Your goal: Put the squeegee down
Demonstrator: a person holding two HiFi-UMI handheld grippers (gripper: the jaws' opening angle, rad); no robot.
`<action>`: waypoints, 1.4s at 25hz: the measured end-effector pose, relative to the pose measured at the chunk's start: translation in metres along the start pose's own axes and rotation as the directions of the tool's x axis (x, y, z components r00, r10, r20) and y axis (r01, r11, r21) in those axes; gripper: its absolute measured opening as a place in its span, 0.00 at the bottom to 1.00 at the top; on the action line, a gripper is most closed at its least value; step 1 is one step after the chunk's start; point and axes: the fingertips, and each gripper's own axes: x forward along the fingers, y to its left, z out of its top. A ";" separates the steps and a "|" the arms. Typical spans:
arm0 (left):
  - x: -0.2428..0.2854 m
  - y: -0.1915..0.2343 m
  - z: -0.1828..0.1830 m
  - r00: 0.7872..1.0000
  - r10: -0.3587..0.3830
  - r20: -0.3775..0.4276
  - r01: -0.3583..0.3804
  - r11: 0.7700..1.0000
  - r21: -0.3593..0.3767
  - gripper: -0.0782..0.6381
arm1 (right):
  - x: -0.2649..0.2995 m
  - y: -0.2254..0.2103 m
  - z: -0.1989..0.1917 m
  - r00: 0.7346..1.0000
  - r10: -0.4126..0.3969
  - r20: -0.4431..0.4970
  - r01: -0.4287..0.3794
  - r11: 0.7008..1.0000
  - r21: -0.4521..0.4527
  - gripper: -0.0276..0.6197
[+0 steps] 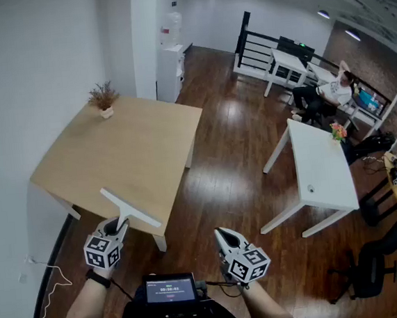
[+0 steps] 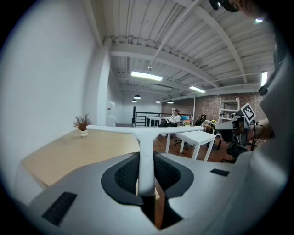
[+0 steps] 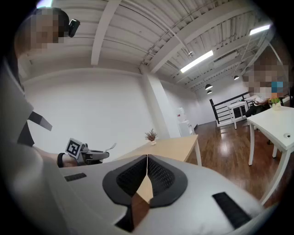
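A white T-shaped squeegee (image 1: pixel 129 210) hangs over the near corner of the light wooden table (image 1: pixel 135 154), its blade crosswise above the tabletop. My left gripper (image 1: pixel 116 229) is shut on the squeegee's handle (image 2: pixel 146 165); the blade (image 2: pixel 138 130) stretches left to right just beyond the jaws. My right gripper (image 1: pixel 225 240) hovers over the dark wood floor to the right of the table, shut with nothing between its pads (image 3: pixel 147 172). The left gripper (image 3: pixel 89 155) with its marker cube also shows in the right gripper view.
A small potted plant (image 1: pixel 103 99) stands at the table's far corner by the white wall. A white table (image 1: pixel 319 167) stands to the right, with a seated person (image 1: pixel 328 93) and more white furniture behind it. An office chair (image 1: pixel 376 260) sits lower right.
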 end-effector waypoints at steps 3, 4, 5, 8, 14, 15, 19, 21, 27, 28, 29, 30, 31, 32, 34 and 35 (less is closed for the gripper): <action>0.001 0.004 0.003 1.000 0.001 0.000 -0.001 1.000 0.005 0.21 | -0.001 0.001 0.004 1.000 0.000 0.010 0.000 1.000 -0.009 0.08; 0.001 0.006 0.004 1.000 0.002 -0.001 -0.002 1.000 0.007 0.21 | 0.000 0.003 0.006 1.000 0.002 0.013 -0.002 1.000 -0.012 0.08; 0.001 0.009 0.004 1.000 0.003 -0.002 -0.002 1.000 0.010 0.21 | 0.002 0.005 0.007 1.000 0.004 0.016 -0.004 1.000 -0.014 0.08; 0.003 0.014 0.003 1.000 -0.002 -0.010 0.003 1.000 0.016 0.21 | 0.003 0.011 0.012 1.000 0.005 0.027 -0.004 1.000 -0.027 0.08; 0.014 0.018 -0.001 0.999 -0.023 -0.029 0.024 0.999 0.037 0.21 | 0.000 0.024 0.016 0.999 0.009 0.038 -0.007 0.999 -0.040 0.08; 0.017 0.017 -0.001 0.999 -0.028 -0.032 0.029 0.999 0.040 0.21 | -0.003 0.025 0.017 0.999 0.007 0.039 -0.005 0.999 -0.041 0.08; 0.033 0.016 -0.015 0.997 -0.046 -0.057 0.045 0.999 -0.014 0.21 | -0.018 0.027 0.017 0.999 -0.012 0.034 0.013 0.999 -0.032 0.08; 0.041 0.014 -0.025 0.995 -0.054 -0.086 0.050 0.998 -0.046 0.21 | -0.027 0.032 0.014 1.000 -0.019 0.018 0.020 1.000 -0.021 0.08; 0.065 0.003 -0.034 0.987 -0.067 -0.144 0.067 0.998 -0.005 0.21 | -0.050 0.043 0.005 0.999 -0.043 -0.011 0.042 0.998 -0.037 0.08; 0.069 0.000 -0.035 0.986 -0.070 -0.149 0.070 0.998 -0.002 0.21 | -0.053 0.045 0.006 0.999 -0.045 -0.015 0.045 0.998 -0.036 0.08; 0.074 -0.002 -0.037 0.985 -0.071 -0.158 0.072 0.997 0.000 0.21 | -0.057 0.047 0.006 0.999 -0.048 -0.019 0.048 0.998 -0.036 0.08; 0.079 -0.005 -0.040 0.983 -0.070 -0.171 0.071 0.997 0.002 0.21 | -0.060 0.049 0.007 0.998 -0.051 -0.025 0.050 0.998 -0.037 0.08; 0.084 -0.007 -0.044 0.980 -0.069 -0.186 0.071 0.998 0.003 0.21 | -0.064 0.051 0.008 0.998 -0.054 -0.030 0.053 0.998 -0.036 0.08; 0.088 -0.011 -0.049 0.977 -0.068 -0.202 0.070 0.998 0.006 0.21 | -0.067 0.053 0.009 0.998 -0.055 -0.034 0.054 0.998 -0.035 0.08; 0.096 -0.019 -0.058 0.970 -0.070 -0.232 0.075 0.997 0.015 0.21 | -0.074 0.058 0.011 0.998 -0.055 -0.037 0.054 0.998 -0.028 0.08; 0.100 -0.023 -0.062 0.967 -0.072 -0.246 0.079 0.997 0.019 0.21 | -0.077 0.060 0.012 0.998 -0.056 -0.038 0.055 0.998 -0.023 0.08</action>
